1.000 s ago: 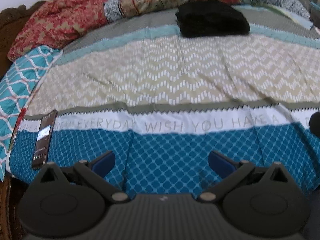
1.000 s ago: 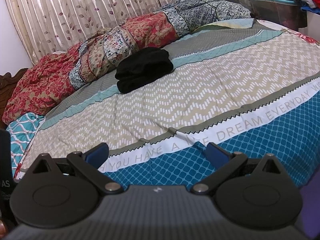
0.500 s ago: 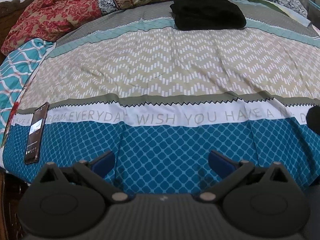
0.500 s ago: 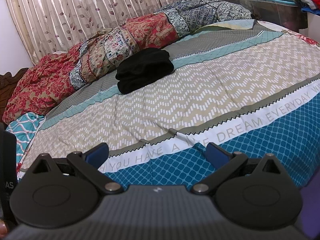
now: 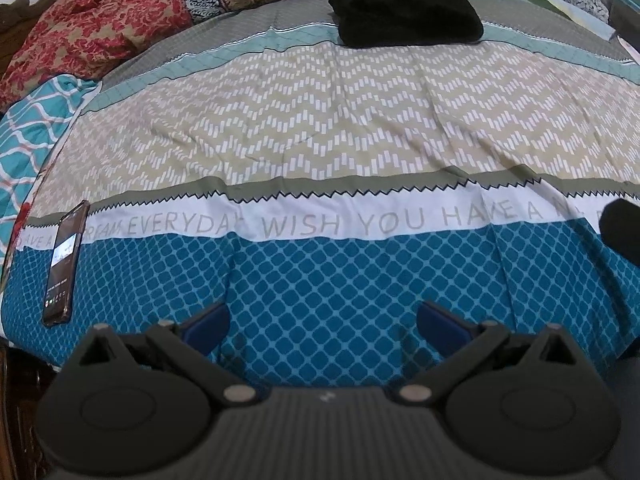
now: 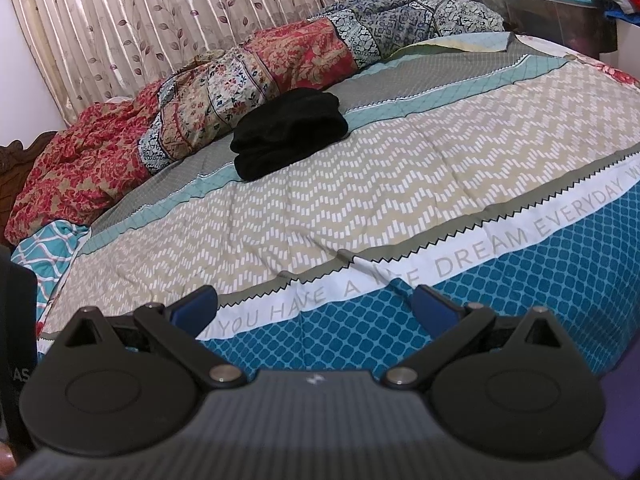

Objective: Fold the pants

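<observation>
Black pants lie in a folded bundle far across the bed, on the grey and teal bands of the bedspread; the right wrist view has the same pants left of centre. My left gripper is open over the blue diamond band at the bed's near edge, nothing between its blue pads. My right gripper is open too, over the white lettered band, well short of the pants.
A phone lies on the bedspread near the left edge. Patterned quilts are heaped along the far side, below a leaf-print curtain. Storage boxes and clothes stand at the far right.
The left wrist view has tilted and crept forward, so the pants sit higher in frame and the phone lower. The right wrist view has barely shifted. Both grippers stayed open.
</observation>
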{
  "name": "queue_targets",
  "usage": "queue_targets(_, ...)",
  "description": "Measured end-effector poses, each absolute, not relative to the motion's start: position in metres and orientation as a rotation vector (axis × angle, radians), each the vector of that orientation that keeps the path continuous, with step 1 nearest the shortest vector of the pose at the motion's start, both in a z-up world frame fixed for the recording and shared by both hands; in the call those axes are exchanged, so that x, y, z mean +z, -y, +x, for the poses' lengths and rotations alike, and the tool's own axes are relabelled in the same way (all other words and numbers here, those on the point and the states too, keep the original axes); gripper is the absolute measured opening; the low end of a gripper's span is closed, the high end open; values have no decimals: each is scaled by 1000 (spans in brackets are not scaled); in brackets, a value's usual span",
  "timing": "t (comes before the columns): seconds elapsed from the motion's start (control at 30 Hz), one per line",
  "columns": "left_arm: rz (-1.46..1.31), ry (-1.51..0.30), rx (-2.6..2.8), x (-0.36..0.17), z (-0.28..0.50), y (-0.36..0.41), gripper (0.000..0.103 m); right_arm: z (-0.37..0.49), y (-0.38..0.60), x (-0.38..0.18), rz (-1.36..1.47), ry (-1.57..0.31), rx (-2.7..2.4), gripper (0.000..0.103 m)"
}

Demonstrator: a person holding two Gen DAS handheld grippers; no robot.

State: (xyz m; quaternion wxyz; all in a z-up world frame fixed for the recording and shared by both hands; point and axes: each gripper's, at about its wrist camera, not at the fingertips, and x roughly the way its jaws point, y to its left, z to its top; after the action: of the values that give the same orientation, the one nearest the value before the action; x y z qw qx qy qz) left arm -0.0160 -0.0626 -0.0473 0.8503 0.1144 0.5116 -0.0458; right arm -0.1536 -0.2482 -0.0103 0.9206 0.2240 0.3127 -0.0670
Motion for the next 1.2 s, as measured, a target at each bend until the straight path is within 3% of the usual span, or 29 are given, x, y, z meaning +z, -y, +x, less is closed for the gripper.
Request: queue_targets(1.2,275,-1134,-158,-57,-19,72,103,-156,254,-17,473,-657,-147,103)
